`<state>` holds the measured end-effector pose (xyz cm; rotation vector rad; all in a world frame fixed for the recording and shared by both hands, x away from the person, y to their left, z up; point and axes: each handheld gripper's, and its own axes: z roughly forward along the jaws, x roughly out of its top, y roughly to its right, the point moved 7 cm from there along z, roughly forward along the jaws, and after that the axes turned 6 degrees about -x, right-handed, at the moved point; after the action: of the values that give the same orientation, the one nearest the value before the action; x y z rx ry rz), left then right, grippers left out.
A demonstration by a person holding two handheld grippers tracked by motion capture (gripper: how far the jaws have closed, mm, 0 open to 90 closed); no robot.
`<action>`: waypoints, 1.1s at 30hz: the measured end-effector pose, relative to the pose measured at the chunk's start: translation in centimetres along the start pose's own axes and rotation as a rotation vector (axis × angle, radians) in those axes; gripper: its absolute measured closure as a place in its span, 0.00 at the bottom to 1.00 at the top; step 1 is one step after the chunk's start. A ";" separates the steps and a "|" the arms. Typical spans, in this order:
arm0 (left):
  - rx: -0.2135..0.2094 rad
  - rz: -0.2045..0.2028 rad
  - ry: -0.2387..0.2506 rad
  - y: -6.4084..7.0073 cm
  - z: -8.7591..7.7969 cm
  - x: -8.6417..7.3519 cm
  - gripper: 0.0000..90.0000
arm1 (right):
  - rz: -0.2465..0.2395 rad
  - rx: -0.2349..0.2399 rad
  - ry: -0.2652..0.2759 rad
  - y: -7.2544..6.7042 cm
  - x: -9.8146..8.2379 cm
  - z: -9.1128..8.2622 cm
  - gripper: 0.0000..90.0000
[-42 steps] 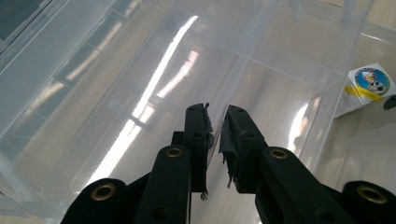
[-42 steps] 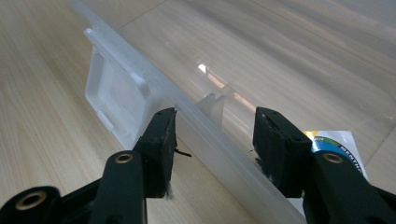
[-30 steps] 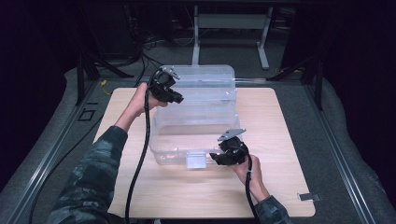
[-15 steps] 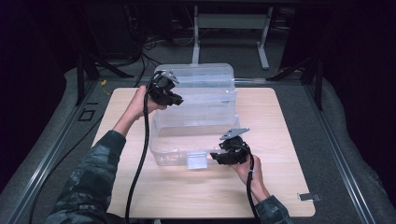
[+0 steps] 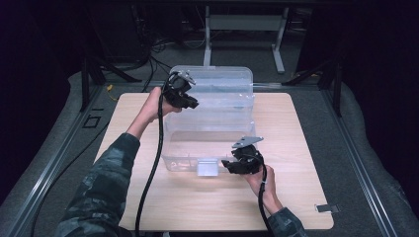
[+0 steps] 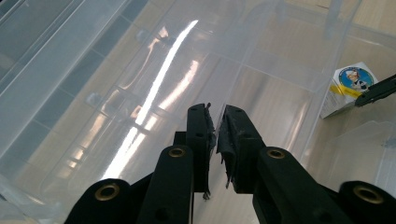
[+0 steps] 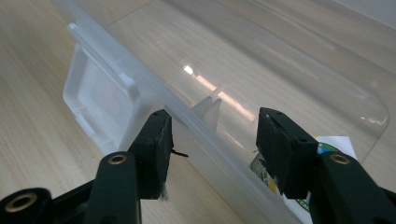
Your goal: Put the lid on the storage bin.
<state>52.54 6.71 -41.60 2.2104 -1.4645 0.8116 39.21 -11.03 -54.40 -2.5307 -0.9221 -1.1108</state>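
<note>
We seem to be in a lab or recording studio: a pale wooden table point(image 5: 296, 148) on grey carpet point(image 5: 365, 163), dark surroundings, floor cables point(image 5: 163, 47) and a metal stand point(image 5: 242, 24) behind.

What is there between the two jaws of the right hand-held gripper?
The near rim of the clear plastic box runs between the jaws of the right hand-held gripper; the right gripper view shows this.
</note>
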 end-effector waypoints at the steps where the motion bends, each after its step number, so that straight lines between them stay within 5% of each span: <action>1: 0.000 0.006 0.000 0.1 -0.1 -0.1 0.90 | -0.004 0.004 0.005 0.0 0.0 0.0 0.51; 20: 0.008 0.056 0.023 2.8 -1.1 -1.3 0.91 | 0.003 0.006 -0.003 0.0 0.0 0.0 0.51; 33: 0.051 0.069 0.040 4.1 -1.3 -2.2 0.91 | 0.004 0.008 -0.007 0.0 0.0 0.0 0.51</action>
<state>47.81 7.44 -42.06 2.1778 -1.5249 0.9199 39.19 -11.03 -54.44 -2.5302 -0.9204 -1.0960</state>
